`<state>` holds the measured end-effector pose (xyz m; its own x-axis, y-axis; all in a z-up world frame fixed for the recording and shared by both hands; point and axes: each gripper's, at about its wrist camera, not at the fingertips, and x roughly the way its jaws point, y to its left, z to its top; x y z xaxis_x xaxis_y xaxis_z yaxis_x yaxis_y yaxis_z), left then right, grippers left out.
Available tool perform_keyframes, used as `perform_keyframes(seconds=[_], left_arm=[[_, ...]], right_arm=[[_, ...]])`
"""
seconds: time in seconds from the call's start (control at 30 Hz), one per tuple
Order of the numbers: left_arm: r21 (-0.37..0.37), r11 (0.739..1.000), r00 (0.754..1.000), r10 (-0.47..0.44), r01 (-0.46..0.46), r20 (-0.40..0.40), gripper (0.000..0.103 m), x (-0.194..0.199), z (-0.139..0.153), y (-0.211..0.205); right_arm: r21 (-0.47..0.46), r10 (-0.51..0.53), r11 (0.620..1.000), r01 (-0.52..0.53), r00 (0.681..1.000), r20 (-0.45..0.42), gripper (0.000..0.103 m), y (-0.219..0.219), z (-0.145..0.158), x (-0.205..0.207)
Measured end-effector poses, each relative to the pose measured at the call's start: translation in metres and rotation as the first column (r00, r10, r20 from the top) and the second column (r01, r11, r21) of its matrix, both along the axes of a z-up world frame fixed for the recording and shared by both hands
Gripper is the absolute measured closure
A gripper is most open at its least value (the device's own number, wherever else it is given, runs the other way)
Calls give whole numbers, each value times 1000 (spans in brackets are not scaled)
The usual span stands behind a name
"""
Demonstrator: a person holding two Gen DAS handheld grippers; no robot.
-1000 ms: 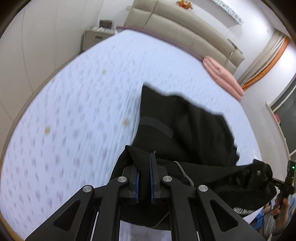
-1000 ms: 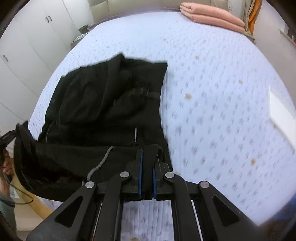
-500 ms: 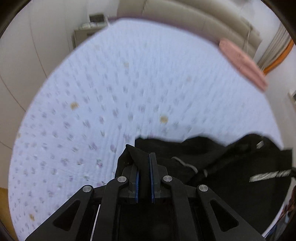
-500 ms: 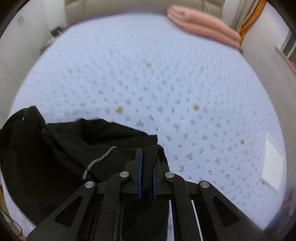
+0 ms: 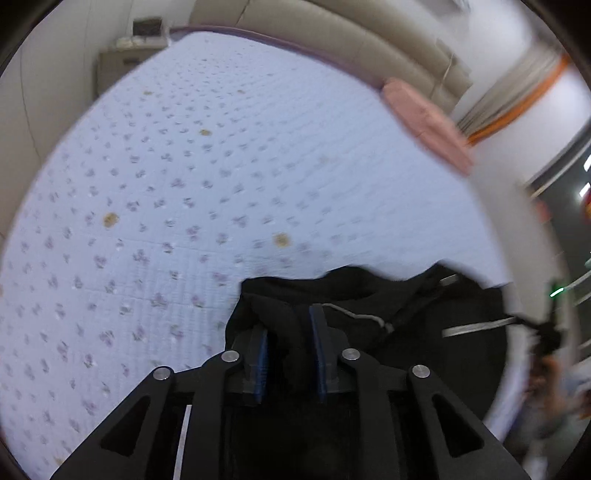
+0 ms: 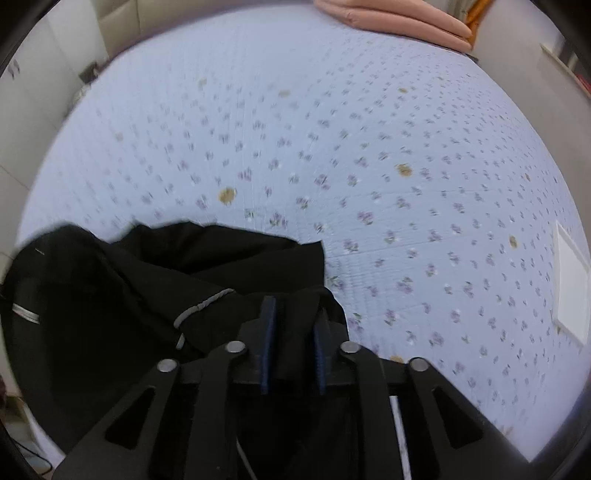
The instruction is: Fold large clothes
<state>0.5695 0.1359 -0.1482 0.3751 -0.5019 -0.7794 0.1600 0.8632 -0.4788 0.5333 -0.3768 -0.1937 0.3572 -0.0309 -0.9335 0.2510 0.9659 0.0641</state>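
A black garment (image 5: 424, 317) with grey drawcords lies bunched at the near edge of a bed with a lilac flowered cover (image 5: 221, 166). My left gripper (image 5: 288, 328) stands slightly open, with a fold of the black cloth loose between its blue pads. In the right wrist view the same garment (image 6: 122, 288) spreads to the left, and my right gripper (image 6: 293, 317) is also slightly open with cloth between its pads. The bed cover (image 6: 369, 147) fills the rest of that view.
A folded pink blanket (image 5: 424, 118) (image 6: 399, 18) lies at the bed's far end by the beige headboard (image 5: 351, 44). A nightstand (image 5: 129, 51) stands at the far left. A white sheet (image 6: 570, 284) lies on the cover at right.
Both grippers carried the garment's edge toward the near side of the bed, folding it over itself. Both pairs of pads have now parted from shut to slightly open.
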Motion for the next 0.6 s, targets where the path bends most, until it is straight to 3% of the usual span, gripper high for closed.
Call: perform_keyframes(seconds=[0.07,0.13,0.27,0.37,0.5,0.6], left_arm=[[-148,989,999,-20,15,-31,74,-1,10,21],[-205,979,998,-31,19,-56,73,0,14,32],[-71,997,997,-39,35,-61,62,-5,8,29],[-123,992,996,-13,2,-85,60,-12,-2,36],[-54,999,992,-9,3,-126,59,-12,-23,30],[-37,999,989,3,-8,-146,59,-4,-40,25]], right_arm=[[28,-13,1000,12,999,50,49,-8,25,-10],[38,-10,999,6,995,95,40,-13,45,-17],[15,50,999,-51,995,87,35,-5,44,-14],[5,109,994,-109,992,56,35,4,21,-3],[-21,155,988,-155,987,29,35,6,-11,20],[18,186,982,-187,982,33,35,1,-25,35]])
